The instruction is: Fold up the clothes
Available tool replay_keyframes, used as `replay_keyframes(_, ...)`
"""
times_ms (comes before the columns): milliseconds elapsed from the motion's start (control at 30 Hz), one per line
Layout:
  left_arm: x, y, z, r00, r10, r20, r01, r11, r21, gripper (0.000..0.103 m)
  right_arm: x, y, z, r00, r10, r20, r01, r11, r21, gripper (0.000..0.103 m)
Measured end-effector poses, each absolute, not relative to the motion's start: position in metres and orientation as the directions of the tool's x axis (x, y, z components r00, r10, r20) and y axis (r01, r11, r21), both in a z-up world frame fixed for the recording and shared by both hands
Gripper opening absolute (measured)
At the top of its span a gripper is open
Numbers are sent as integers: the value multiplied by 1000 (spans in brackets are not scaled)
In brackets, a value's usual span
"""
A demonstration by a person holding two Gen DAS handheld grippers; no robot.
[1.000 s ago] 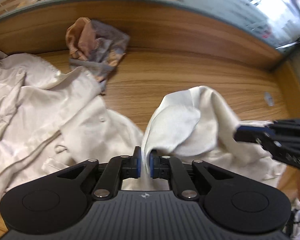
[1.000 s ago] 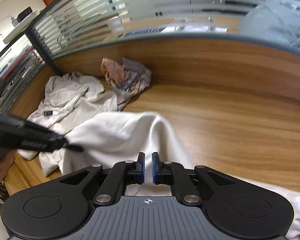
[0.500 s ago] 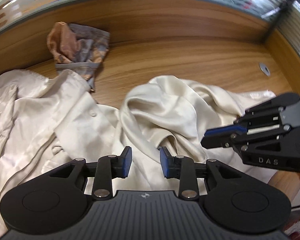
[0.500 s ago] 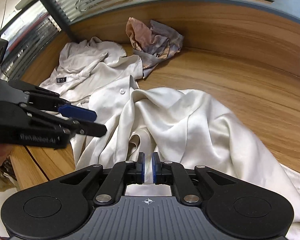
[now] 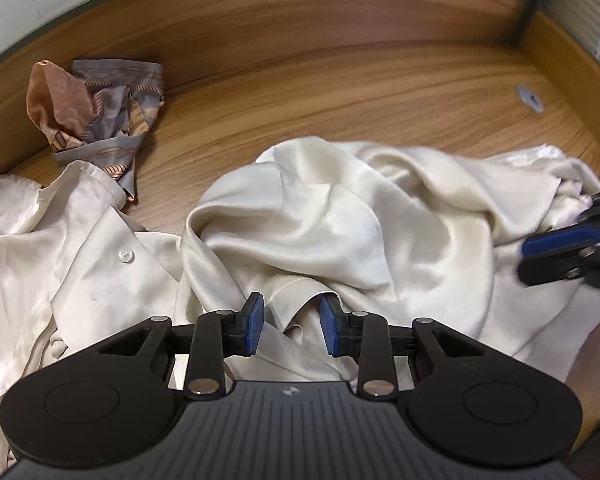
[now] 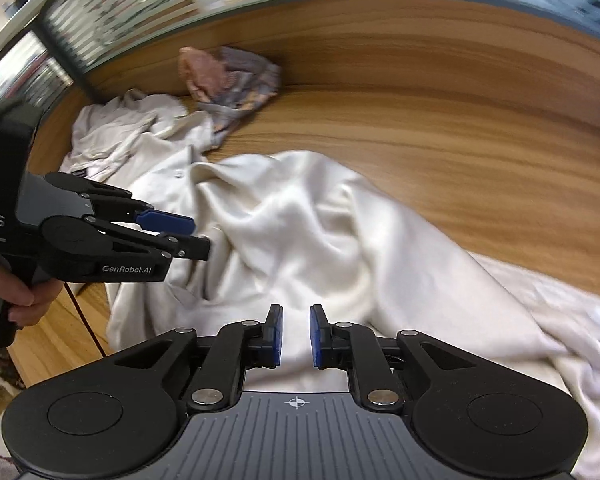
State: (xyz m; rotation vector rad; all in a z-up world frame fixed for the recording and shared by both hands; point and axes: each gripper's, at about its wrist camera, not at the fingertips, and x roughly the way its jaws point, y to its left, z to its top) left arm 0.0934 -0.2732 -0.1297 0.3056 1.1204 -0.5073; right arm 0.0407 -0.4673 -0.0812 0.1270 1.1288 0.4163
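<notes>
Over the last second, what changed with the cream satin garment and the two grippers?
Both grippers let go: the left gripper stands open over a hem fold, and the right gripper is opening with nothing between its pads. The cream satin garment, lifted before, has dropped into a rumpled heap on the wooden table. The patterned brown-and-grey scarf and other cream shirt stayed put.

Cream garment [image 6: 300, 240] beneath opening right claw [image 6: 296, 338]

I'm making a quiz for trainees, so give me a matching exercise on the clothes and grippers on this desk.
Things:
1. patterned scarf
2. cream satin garment
3. cream buttoned shirt
4. left gripper

States:
A. fingers apart above a hem
B. crumpled against the desk's back wall
C. heaped mid-desk
D. spread at the left, button showing

Pairs: 1-B, 2-C, 3-D, 4-A
</notes>
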Motion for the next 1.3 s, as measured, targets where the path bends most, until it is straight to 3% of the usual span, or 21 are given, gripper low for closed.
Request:
replay_keyframes(200,91,-271,-133,360,-245,-900,548,836,-9,33,30,-484,-81,371,361,-855,-220,929,297,16)
replay_keyframes(233,91,-271,-133,368,-248,-896,554,833,-3,29,29,-483,-81,372,362,-855,-220,929,297,16)
replay_keyframes(267,92,-271,-132,369,-250,-895,558,830,-1,7,29,-482,-81,372,364,-854,-223,928,299,16)
replay_keyframes(300,94,-271,-129,365,-253,-896,557,831,-8,1,30,-481,-81,372,367,-853,-228,926,299,16)
replay_keyframes(767,121,-267,-4,348,-416,-840,505,838,-206,1,26,-435,-43,407,483,-776,-392,859,329,16)
replay_keyframes(1000,122,-269,30,308,-479,-822,488,821,-296,1,43,-416,-21,457,544,-703,-417,830,371,16)
replay_keyframes(1133,116,-273,40,308,-474,-825,499,819,-283,0,55,-403,-21,506,470,-723,-395,872,291,17)
replay_keyframes(1300,113,-274,42,293,-481,-827,491,817,-301,0,57,-389,-37,519,364,-773,-397,904,159,30)
